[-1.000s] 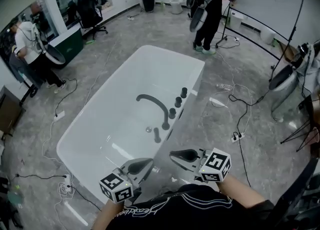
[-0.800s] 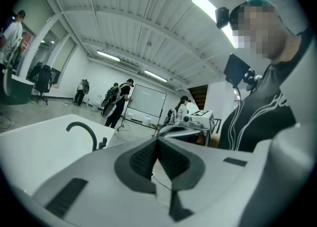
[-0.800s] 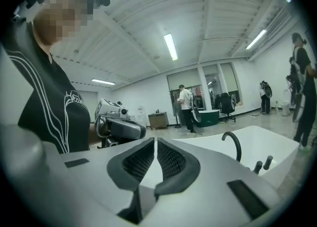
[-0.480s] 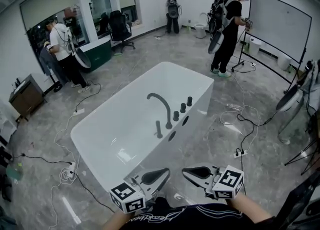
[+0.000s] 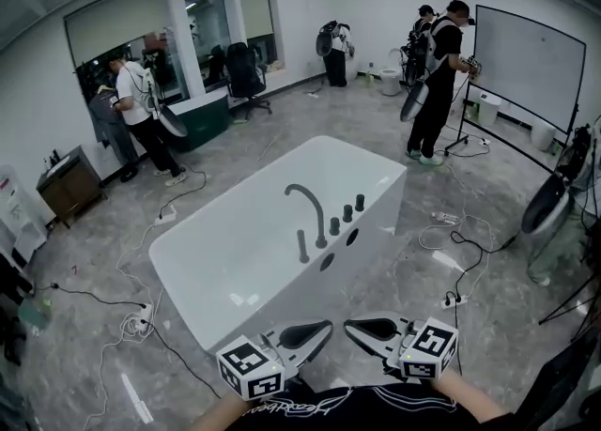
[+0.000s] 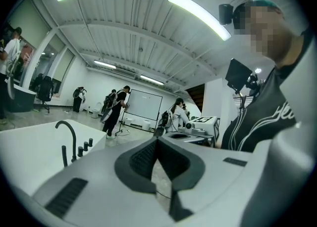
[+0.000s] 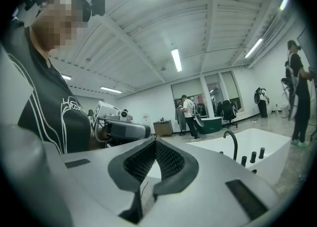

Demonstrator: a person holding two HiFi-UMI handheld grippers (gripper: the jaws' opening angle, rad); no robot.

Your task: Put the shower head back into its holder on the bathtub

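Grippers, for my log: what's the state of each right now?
Left gripper: shut, holding nothing.
Right gripper: shut, holding nothing.

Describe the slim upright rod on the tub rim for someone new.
Find the white bathtub mid-room, then the dark fittings along its right rim. The rod stands nearest the camera, beside the arched spout: straight and thin, unlike the three stubby knobs.

We see a white bathtub (image 5: 272, 302), dark faucet (image 5: 318, 218), grey marbled floor (image 5: 394, 138), plus black-and-white markers on our left gripper (image 5: 322, 330) and right gripper (image 5: 353, 328).
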